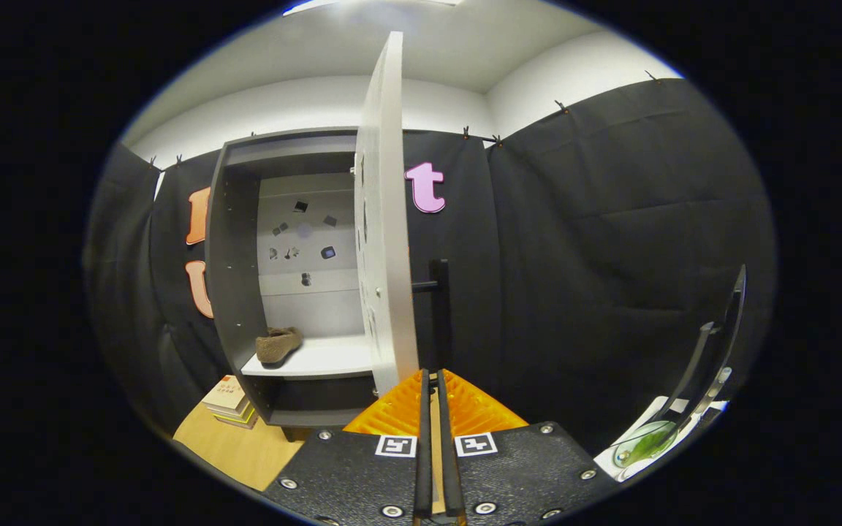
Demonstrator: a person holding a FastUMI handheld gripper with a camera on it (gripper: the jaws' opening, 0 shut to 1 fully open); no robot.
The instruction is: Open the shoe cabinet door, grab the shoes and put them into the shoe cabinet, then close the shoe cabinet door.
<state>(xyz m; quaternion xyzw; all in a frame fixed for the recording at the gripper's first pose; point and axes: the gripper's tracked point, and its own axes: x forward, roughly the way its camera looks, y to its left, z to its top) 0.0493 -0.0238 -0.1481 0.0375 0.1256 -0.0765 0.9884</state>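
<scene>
shoe [278, 345] lies lengthwise on the shoe cabinet [234, 241] shelf, toe toward the cabinet's left wall; door [384, 219] stands open edge-on, handle [438, 307] just ahead of the gripper [435, 394], fingers pressed together, books [229, 400] beside the cabinet's base

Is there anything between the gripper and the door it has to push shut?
Nothing visible. The shut gripper sits just below the open door, whose black handle stands right ahead. The shoe already lies on the shelf.
</scene>
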